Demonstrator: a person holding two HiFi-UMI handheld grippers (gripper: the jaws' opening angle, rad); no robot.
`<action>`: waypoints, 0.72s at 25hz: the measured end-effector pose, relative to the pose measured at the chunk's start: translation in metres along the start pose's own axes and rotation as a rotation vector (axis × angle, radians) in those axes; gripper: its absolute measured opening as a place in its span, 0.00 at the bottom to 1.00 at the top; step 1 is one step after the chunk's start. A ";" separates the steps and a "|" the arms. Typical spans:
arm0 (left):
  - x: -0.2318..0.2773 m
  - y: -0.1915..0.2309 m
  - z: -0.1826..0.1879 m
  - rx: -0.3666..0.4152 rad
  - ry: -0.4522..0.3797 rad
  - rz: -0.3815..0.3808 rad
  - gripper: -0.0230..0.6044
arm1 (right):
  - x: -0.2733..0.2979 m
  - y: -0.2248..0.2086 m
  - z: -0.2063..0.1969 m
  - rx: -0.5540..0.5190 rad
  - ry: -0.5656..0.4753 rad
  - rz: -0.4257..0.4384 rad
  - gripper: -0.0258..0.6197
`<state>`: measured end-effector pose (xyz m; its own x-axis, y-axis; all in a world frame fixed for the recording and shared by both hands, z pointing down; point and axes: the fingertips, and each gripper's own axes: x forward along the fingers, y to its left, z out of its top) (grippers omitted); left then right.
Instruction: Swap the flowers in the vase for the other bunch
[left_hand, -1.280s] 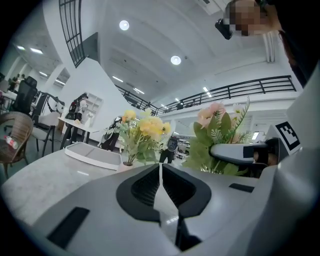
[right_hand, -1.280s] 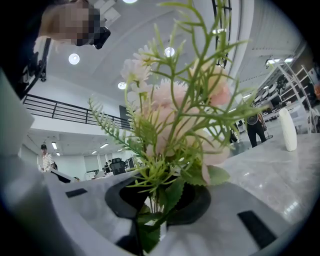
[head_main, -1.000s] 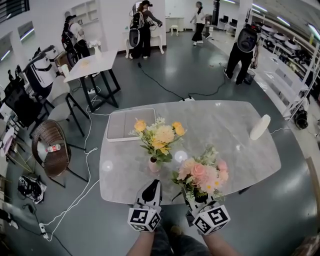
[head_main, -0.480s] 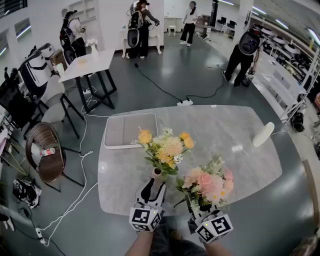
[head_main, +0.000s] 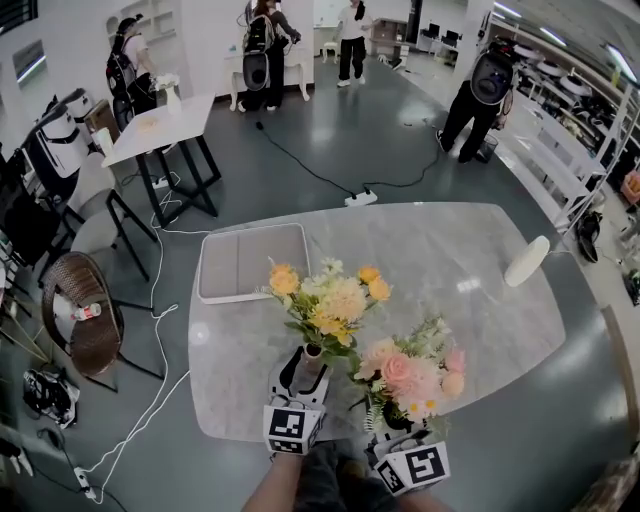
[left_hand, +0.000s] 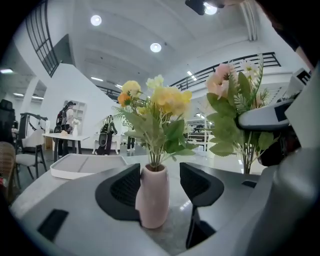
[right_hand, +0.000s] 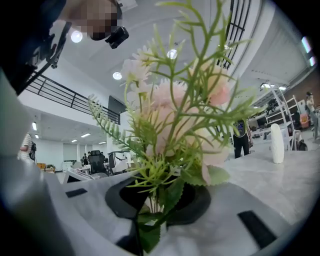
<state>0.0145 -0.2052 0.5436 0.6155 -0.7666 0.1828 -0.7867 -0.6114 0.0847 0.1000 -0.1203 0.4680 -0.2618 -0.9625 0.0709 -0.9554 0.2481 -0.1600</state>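
A small pink vase (head_main: 311, 357) with a yellow and orange bunch (head_main: 330, 298) stands near the front edge of the grey marble table (head_main: 450, 250). My left gripper (head_main: 300, 374) reaches level around it and its jaws have just been opening. In the left gripper view the vase (left_hand: 153, 195) stands between the fingers (left_hand: 200, 185), close against the left one, with a gap to the right one. My right gripper (head_main: 396, 418) is shut on the stems of the pink bunch (head_main: 415, 372), held upright to the right of the vase. The pink bunch (right_hand: 175, 115) fills the right gripper view.
A white tray (head_main: 250, 262) lies at the table's back left. A white bottle-shaped thing (head_main: 524, 260) stands at the right edge. Beyond the table are several people, a wicker chair (head_main: 85, 325), a second table (head_main: 155, 125) and cables on the floor.
The left gripper was shut just short of the vase; it has moved forward and opened, and the vase now stands between its jaws. The right gripper still holds the pink bunch.
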 end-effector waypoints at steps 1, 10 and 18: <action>0.002 0.000 0.000 0.009 0.005 -0.002 0.42 | 0.000 0.001 0.000 -0.008 0.002 -0.011 0.19; 0.016 0.002 0.006 0.114 0.024 -0.047 0.46 | 0.003 0.002 -0.010 -0.020 0.022 -0.019 0.19; 0.026 -0.005 0.009 0.201 0.062 -0.108 0.47 | 0.006 0.003 -0.014 -0.024 0.029 -0.009 0.19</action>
<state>0.0352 -0.2239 0.5389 0.6866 -0.6851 0.2434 -0.6875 -0.7207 -0.0891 0.0939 -0.1241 0.4816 -0.2566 -0.9612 0.1008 -0.9607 0.2422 -0.1358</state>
